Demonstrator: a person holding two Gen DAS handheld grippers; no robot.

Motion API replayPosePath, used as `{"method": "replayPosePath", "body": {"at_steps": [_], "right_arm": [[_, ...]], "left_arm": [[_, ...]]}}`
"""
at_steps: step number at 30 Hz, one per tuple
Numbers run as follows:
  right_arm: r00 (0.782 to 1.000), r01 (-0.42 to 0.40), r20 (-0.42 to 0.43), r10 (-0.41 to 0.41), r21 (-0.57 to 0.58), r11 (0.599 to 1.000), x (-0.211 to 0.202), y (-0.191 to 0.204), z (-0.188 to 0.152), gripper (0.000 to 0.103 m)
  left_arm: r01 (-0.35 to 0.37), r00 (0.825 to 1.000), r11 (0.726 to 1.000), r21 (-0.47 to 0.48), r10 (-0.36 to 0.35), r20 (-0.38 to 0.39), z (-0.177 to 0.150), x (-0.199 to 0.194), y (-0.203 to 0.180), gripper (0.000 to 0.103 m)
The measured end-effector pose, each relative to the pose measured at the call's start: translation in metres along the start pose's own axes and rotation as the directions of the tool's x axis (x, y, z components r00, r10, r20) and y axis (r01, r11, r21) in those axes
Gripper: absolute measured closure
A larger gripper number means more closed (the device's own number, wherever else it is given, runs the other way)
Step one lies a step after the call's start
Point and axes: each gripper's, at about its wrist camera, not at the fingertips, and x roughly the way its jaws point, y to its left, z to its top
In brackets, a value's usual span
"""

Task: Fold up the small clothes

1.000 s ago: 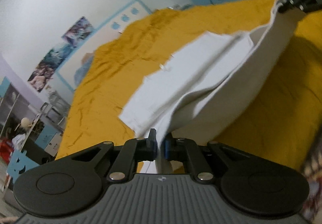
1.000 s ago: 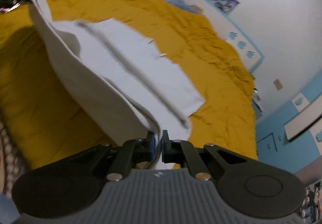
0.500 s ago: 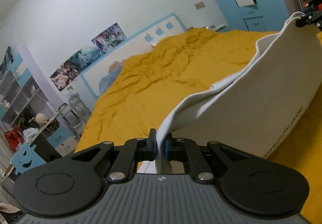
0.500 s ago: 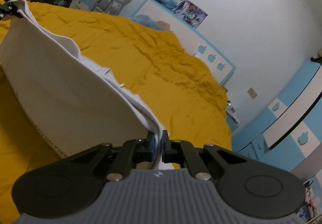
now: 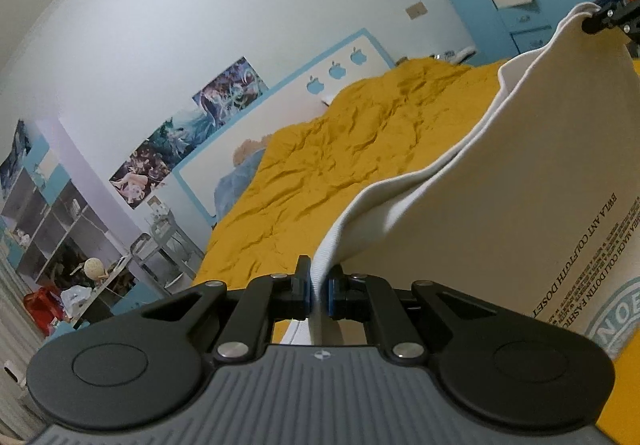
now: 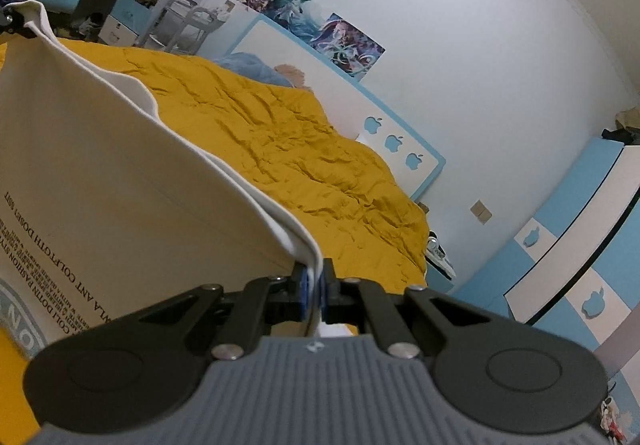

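One cream garment (image 5: 500,205) with dark printed lettering hung stretched between two tools: left tool (image 5: 319,291) and right tool (image 6: 314,291) each clamped its edge.

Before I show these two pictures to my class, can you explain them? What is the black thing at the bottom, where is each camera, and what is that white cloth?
There is no robot arm here: a person holds a two-finger gripper in each hand, and each gripper carries a camera looking along its fingers. One picture is from the left gripper, the other from the right gripper; the black shape is the tool itself. Both are shut on the top edge of a white garment with printed lettering, holding it stretched between them above a bed with a yellow cover. Each camera also catches the other gripper at the cloth's far corner.
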Motion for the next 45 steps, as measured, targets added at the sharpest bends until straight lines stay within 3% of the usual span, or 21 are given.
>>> {"method": "replayPosePath", "body": {"at_steps": [6,13,19,22,23,24,26,29,33,38,42,45], "right_arm": [[0.995,-0.055,-0.079,0.055,0.007,0.998,0.097,0.012,-0.008,0.103],[0.971,-0.129,-0.203,0.127,0.006,0.992,0.196,0.051,-0.04,0.103],[0.949,-0.163,-0.267,0.165,0.028,0.986,0.255,0.076,-0.067,0.102],[0.945,-0.154,-0.274,0.178,0.108,0.982,0.274,0.07,-0.073,0.086],[0.946,-0.144,-0.273,0.175,0.131,0.981,0.278,0.067,-0.075,0.077],[0.948,-0.129,-0.27,0.167,0.154,0.98,0.278,0.064,-0.078,0.066],[0.956,-0.085,-0.261,0.134,0.19,0.978,0.279,0.056,-0.083,0.061],[0.956,-0.022,-0.28,0.092,0.242,0.97,0.28,0.041,-0.092,0.061],[0.949,0.009,-0.299,0.098,0.337,0.941,0.265,0.021,-0.102,0.062],[0.936,-0.035,-0.29,0.198,0.484,0.875,0.22,0.011,-0.11,0.063],[0.933,-0.106,-0.258,0.253,0.474,0.874,0.173,0.024,-0.105,0.063],[0.925,-0.159,-0.236,0.298,0.473,0.867,0.138,0.04,-0.104,0.063]], "left_arm": [[0.055,0.994,0.998,0.015,-0.053,-0.099,-0.016,0.073,-0.021,0.095],[0.126,0.966,0.992,-0.008,-0.124,-0.226,-0.047,0.146,-0.043,0.094],[0.154,0.943,0.986,-0.069,-0.168,-0.286,-0.071,0.18,-0.045,0.079],[0.158,0.938,0.981,-0.114,-0.186,-0.293,-0.079,0.185,-0.035,0.068],[0.157,0.939,0.979,-0.131,-0.189,-0.287,-0.082,0.184,-0.03,0.065],[0.149,0.94,0.979,-0.141,-0.184,-0.287,-0.084,0.186,-0.025,0.06],[0.105,0.94,0.981,-0.163,-0.151,-0.306,-0.091,0.184,-0.015,0.06],[0.043,0.934,0.971,-0.234,-0.122,-0.336,-0.097,0.187,0.007,0.06],[0.03,0.93,0.939,-0.344,-0.153,-0.335,-0.102,0.165,0.035,0.062],[0.053,0.925,0.91,-0.412,-0.2,-0.324,-0.095,0.131,0.054,0.062],[0.082,0.92,0.912,-0.402,-0.224,-0.322,-0.08,0.098,0.044,0.062],[0.119,0.907,0.891,-0.438,-0.277,-0.318,-0.075,0.077,0.028,0.062]]}}
